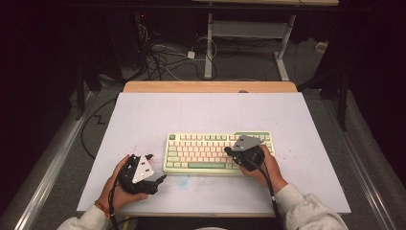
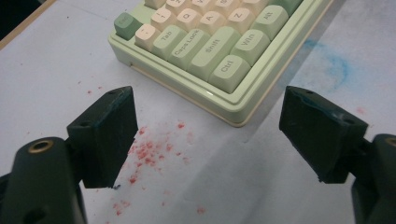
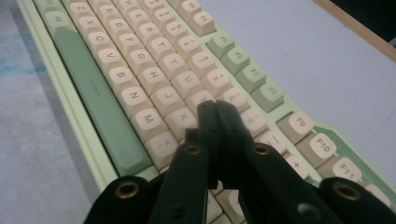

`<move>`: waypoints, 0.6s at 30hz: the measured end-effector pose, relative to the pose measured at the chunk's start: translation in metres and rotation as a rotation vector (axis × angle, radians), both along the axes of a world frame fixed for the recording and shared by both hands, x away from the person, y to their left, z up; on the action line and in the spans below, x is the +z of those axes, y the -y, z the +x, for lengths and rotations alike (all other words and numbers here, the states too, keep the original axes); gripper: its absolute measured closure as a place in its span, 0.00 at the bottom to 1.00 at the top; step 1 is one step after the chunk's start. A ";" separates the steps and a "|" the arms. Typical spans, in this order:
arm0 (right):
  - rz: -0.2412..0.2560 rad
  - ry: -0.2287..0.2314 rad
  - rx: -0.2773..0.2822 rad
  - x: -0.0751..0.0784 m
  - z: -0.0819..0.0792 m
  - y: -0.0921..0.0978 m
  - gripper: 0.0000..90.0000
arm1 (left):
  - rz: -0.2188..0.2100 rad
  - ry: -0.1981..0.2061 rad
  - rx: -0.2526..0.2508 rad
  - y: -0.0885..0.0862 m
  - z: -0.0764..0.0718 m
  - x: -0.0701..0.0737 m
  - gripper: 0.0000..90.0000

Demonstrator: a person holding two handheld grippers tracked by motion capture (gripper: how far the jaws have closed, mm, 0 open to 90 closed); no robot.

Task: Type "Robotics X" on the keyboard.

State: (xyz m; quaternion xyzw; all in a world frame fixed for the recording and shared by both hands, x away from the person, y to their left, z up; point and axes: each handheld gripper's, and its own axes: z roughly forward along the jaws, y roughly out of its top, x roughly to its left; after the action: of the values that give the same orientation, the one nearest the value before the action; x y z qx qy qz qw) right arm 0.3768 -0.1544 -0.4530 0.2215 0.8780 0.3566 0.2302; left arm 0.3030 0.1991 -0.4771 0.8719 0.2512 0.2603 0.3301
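A pale green keyboard [image 1: 218,152] with cream keys lies in the middle of the white table top. My right gripper [image 1: 227,150] hovers over its right half, jaws shut with nothing between them. In the right gripper view the shut tips [image 3: 215,109] sit low over the cream keys just past the K key of the keyboard [image 3: 140,70]; I cannot tell whether they touch. My left gripper [image 1: 157,166] rests off the keyboard's front left corner, jaws wide open and empty. Seen from the left gripper [image 2: 210,135], that corner of the keyboard [image 2: 210,46] lies just ahead.
The white board [image 1: 191,115] covers a wooden table whose far edge [image 1: 210,86] shows. Red specks [image 2: 149,154] and a blue smear [image 2: 336,65] mark the surface near the keyboard. Cables and desk legs [image 1: 208,48] stand on the floor beyond.
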 end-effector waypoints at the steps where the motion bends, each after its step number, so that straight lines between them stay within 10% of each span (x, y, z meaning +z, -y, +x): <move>1: -0.002 0.002 0.001 -0.001 0.002 -0.002 1.00 | 0.001 -0.002 -0.002 0.000 0.000 0.000 0.20; 18: -0.056 -0.029 -0.044 -0.007 0.019 -0.015 1.00 | 0.017 -0.019 -0.019 0.003 0.002 -0.002 0.20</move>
State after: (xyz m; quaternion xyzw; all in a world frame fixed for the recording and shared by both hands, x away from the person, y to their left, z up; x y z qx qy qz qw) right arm 0.3957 -0.1391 -0.4603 0.2394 0.8857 0.3236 0.2313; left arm 0.3045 0.1963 -0.4794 0.8795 0.2439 0.2509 0.3225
